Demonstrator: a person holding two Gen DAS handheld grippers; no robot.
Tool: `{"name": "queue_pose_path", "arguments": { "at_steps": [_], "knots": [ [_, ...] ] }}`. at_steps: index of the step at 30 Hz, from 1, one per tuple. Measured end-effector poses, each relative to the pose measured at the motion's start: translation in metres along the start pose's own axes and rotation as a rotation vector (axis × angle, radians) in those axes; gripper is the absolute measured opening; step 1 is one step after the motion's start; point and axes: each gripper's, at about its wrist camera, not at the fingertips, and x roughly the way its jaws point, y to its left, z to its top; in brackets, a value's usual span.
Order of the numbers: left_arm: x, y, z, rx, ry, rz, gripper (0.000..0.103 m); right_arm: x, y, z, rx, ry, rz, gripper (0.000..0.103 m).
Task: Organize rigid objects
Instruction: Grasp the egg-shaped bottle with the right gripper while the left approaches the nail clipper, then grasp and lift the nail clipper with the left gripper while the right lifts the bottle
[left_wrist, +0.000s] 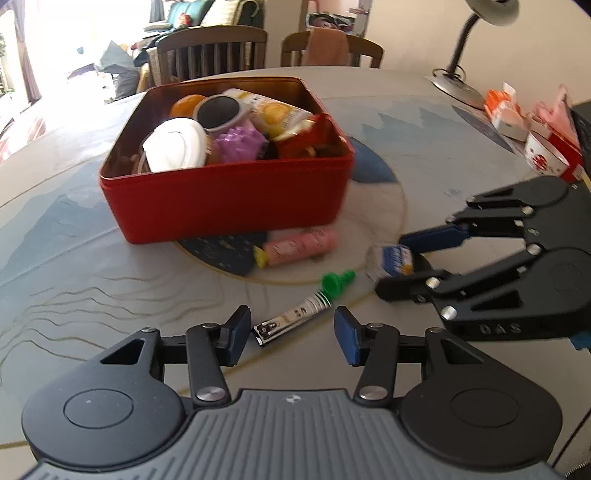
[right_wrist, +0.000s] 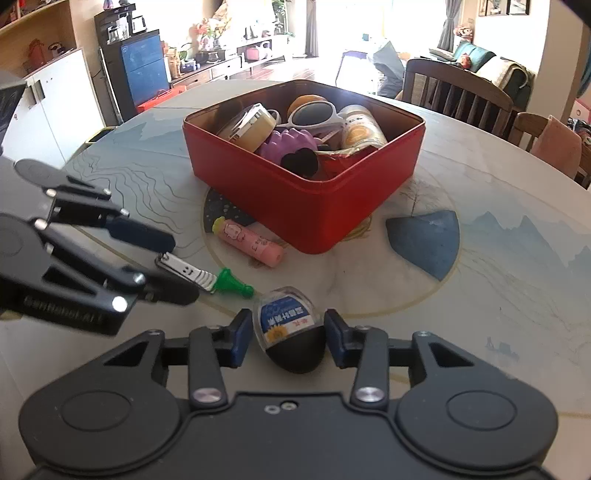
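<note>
Red tin (right_wrist: 295, 206) was mostly filled; nail clipper (left_wrist: 291, 319), pink tube (right_wrist: 251, 242), green cap (left_wrist: 338, 282) and egg-shaped case (right_wrist: 286, 325) remained near tabletop centre, left gripper (left_wrist: 291, 336) and right gripper (right_wrist: 284, 338) both wide, empty.

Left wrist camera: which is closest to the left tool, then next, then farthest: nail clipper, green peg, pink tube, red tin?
From the left tool:
1. Nail clipper, between its fingers.
2. Green peg, just beyond, slightly right.
3. Pink tube, farther, by the tin's front.
4. Red tin, farthest, centre-left.

The egg-shaped case (left_wrist: 392, 260) and pink tube (left_wrist: 301, 245) blur — labels unreadable in the left view.
</note>
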Motion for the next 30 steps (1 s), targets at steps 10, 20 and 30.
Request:
{"name": "queue_pose_path", "arguments": {
  "at_steps": [10,20,30],
  "knots": [
    [-0.001,-0.030,-0.007,0.109,0.000,0.010,0.019,-0.011,0.013,-0.016,0.028,-0.009,-0.036,0.040],
    [0.000,-0.033,-0.004,0.067,0.014,0.029,0.011,-0.027,0.023,-0.030,0.097,-0.010,-0.090,0.040],
    [-0.027,-0.007,-0.004,-0.028,-0.010,0.033,0.011,-0.048,0.037,-0.023,0.138,-0.059,-0.126,0.040]
  ]
}}
